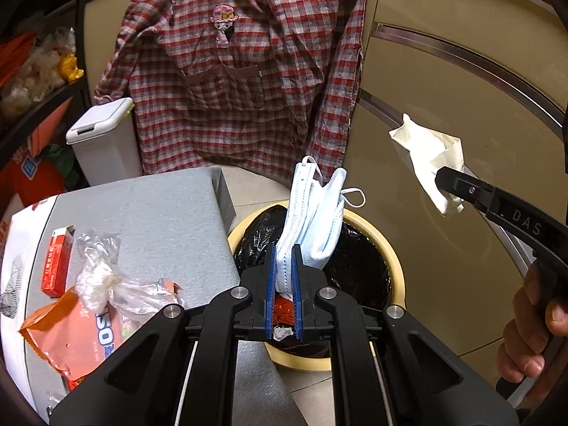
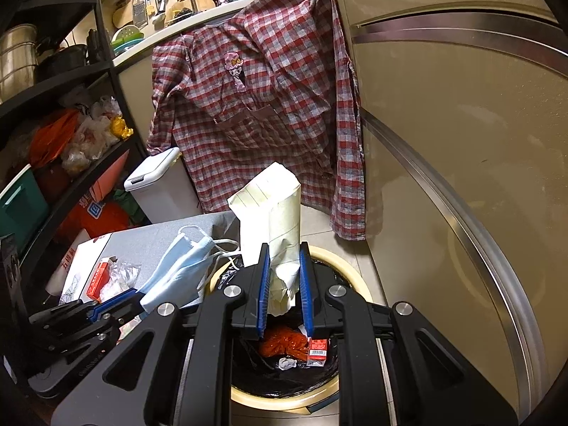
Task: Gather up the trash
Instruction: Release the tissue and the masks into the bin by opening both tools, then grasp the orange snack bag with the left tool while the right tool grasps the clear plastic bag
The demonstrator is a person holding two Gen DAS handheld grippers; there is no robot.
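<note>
My left gripper point(image 1: 284, 252) is shut on pale blue face masks point(image 1: 312, 220), held above the round bin point(image 1: 394, 266) with its cream rim and black liner. To its right, my right gripper point(image 1: 442, 177) clamps crumpled cream paper point(image 1: 429, 156). In the right wrist view the right gripper point(image 2: 284, 252) is shut on that paper point(image 2: 273, 213) right over the bin point(image 2: 355, 277). Orange wrapper, a red carton point(image 2: 317, 351) and a paper ball lie inside. The left gripper point(image 2: 136, 300) with the masks point(image 2: 177, 269) hangs at the bin's left edge.
A grey-topped table point(image 1: 159, 213) left of the bin carries an orange snack bag point(image 1: 67, 333), a clear plastic bag point(image 1: 99, 273) and a red box point(image 1: 56, 266). A white lidded bin point(image 1: 103, 138), a hanging plaid shirt point(image 1: 241, 71), a shelf rack point(image 2: 53, 106) and beige cabinet doors point(image 2: 443, 142) surround.
</note>
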